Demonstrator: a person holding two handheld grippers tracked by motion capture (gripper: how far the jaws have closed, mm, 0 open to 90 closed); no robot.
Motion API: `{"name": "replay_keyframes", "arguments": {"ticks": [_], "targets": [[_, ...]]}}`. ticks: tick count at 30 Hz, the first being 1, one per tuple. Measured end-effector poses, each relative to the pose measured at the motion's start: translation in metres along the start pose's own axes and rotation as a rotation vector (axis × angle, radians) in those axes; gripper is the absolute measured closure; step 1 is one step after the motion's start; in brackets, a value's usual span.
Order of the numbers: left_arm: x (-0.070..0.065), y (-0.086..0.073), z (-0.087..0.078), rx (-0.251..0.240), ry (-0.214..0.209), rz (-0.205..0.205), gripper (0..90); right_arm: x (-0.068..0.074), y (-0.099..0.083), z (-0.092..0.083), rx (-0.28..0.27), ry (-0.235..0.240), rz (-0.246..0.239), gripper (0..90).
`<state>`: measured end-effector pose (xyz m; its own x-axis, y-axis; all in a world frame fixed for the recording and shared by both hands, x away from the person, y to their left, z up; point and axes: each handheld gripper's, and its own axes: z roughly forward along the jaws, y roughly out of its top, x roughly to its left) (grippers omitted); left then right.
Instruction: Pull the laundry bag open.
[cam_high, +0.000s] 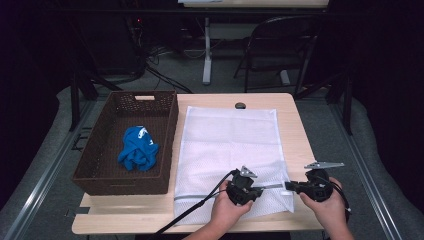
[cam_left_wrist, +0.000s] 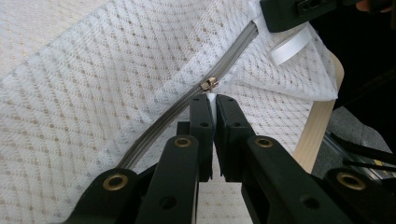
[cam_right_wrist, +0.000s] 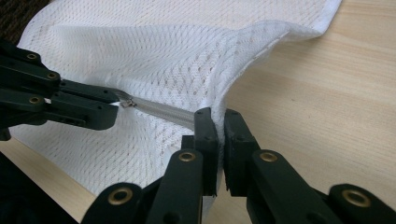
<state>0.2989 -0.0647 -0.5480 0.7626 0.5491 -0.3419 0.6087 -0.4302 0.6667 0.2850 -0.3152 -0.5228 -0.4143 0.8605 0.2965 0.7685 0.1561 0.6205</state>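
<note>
You've got the pale wooden desk (cam_high: 295, 130) under you, and the big thing on it is the white mesh laundry bag (cam_high: 230, 145), lying flat at centre, soft open-weave net with a grey zipper (cam_high: 200, 196) running along its near edge. At nine o'clock from it sits the brown woven basket (cam_high: 100, 165), stiff and rectangular, with a crumpled blue garment (cam_high: 137, 148) inside (not yet bagged).

Now the step, by my reading: you're unzipping the bag. Your right gripper (cam_right_wrist: 216, 116) has its jaws pressed tight on the bag's corner at about five o'clock, bunching the mesh up off the wood. Your left gripper (cam_left_wrist: 211, 100) is closed on a white sliver just under the small metal zipper slider (cam_left_wrist: 208, 84); the pull tab, I'd judge.

Next calls for a steady draw along the grey track towards nine o'clock, with your right holding the corner taut.
</note>
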Motion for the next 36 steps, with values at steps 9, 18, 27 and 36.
{"name": "replay_keyframes", "arguments": {"ticks": [9,18,27,36], "targets": [[0.0,-0.003,-0.005,0.001,-0.008,-0.004,86.6,0.001,0.0,0.001,0.007,0.004,-0.006,86.2],[0.0,-0.003,-0.006,0.004,0.014,-0.023,86.7,0.004,0.0,0.001,0.007,-0.001,-0.015,86.2],[0.002,-0.005,-0.01,0.001,0.022,-0.028,86.6,0.002,0.0,0.001,0.003,-0.007,-0.012,86.3],[0.004,-0.01,-0.013,-0.003,0.012,-0.028,86.6,0.004,0.0,0.002,0.008,-0.002,-0.017,86.2]]}}
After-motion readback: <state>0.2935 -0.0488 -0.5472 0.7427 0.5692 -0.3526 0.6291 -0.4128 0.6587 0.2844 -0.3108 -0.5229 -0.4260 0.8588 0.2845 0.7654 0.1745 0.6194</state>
